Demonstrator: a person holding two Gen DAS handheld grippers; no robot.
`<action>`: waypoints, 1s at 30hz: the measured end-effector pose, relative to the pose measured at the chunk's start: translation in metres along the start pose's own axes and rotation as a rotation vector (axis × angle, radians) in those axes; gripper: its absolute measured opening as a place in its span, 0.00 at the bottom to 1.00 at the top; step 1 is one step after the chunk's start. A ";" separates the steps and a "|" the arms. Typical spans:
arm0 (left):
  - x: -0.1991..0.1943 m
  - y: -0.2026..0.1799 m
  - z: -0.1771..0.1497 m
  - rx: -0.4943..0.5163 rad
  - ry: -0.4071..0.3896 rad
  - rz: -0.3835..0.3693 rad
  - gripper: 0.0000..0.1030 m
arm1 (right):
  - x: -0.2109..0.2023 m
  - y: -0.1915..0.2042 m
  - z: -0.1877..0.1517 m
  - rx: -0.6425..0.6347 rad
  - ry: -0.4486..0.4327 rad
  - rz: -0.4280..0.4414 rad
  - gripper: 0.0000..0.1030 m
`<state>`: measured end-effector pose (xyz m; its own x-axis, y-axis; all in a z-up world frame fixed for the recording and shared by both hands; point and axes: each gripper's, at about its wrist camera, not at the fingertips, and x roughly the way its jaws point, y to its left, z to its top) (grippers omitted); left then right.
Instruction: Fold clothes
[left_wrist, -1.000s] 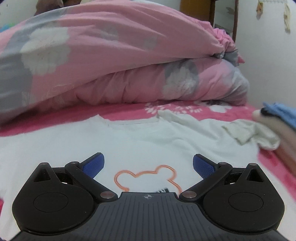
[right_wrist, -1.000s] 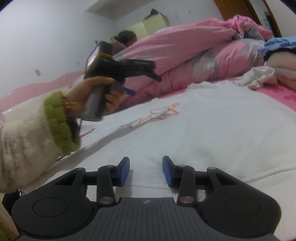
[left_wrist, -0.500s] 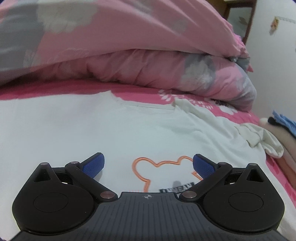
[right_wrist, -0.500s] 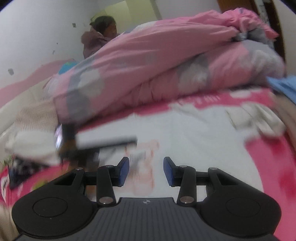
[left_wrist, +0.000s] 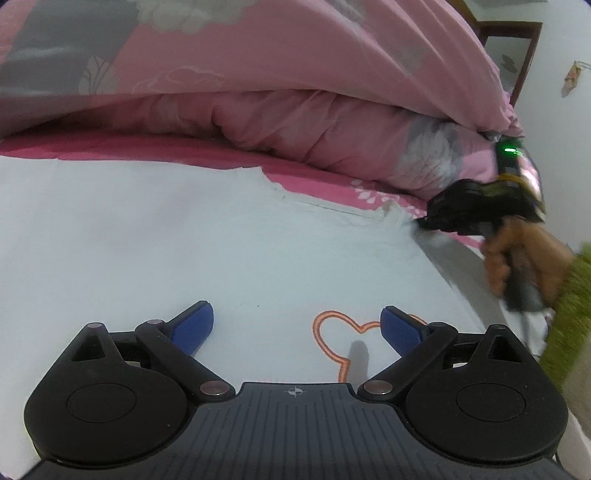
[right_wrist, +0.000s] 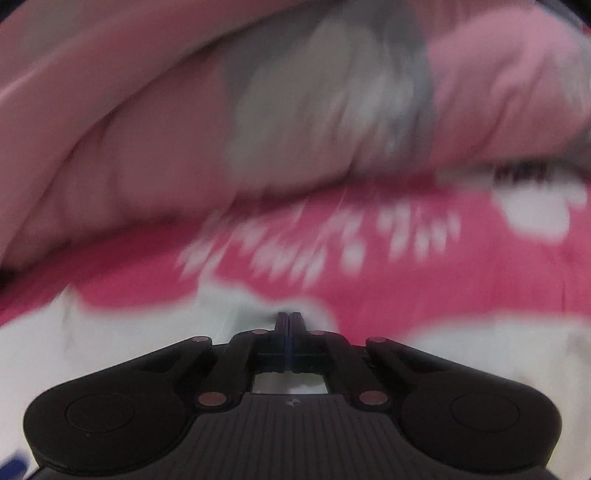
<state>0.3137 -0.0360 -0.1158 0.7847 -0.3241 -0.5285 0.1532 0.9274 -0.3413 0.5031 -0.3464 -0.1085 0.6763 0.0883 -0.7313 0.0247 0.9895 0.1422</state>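
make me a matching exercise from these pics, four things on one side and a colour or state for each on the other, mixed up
Things:
1. left claw
2. right claw
3. shirt
4. quilt

Colour or state:
A. shut
B. white, spread flat on the bed, orange outline print
C. open, above the shirt with nothing between its pads
D. pink and grey, piled behind the shirt

Pairs: 1-C, 2-A, 3-B, 4-D

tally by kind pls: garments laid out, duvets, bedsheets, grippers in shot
White garment: 1
Pink floral duvet: 1
Pink bedsheet: 1
Grippers: 2, the left gripper and the right gripper
Total: 5
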 end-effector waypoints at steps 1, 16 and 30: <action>0.000 0.000 0.000 0.002 -0.001 0.000 0.96 | 0.007 -0.003 0.004 0.022 -0.007 -0.047 0.00; 0.001 0.001 0.000 -0.003 -0.011 0.020 0.96 | -0.017 0.024 -0.025 -0.073 0.095 0.117 0.13; 0.001 -0.001 -0.001 0.017 -0.004 0.033 0.97 | -0.218 -0.143 -0.030 0.149 -0.077 -0.142 0.37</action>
<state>0.3138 -0.0377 -0.1162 0.7918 -0.2929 -0.5359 0.1378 0.9405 -0.3104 0.3302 -0.5034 0.0102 0.7127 -0.0655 -0.6984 0.2283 0.9631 0.1427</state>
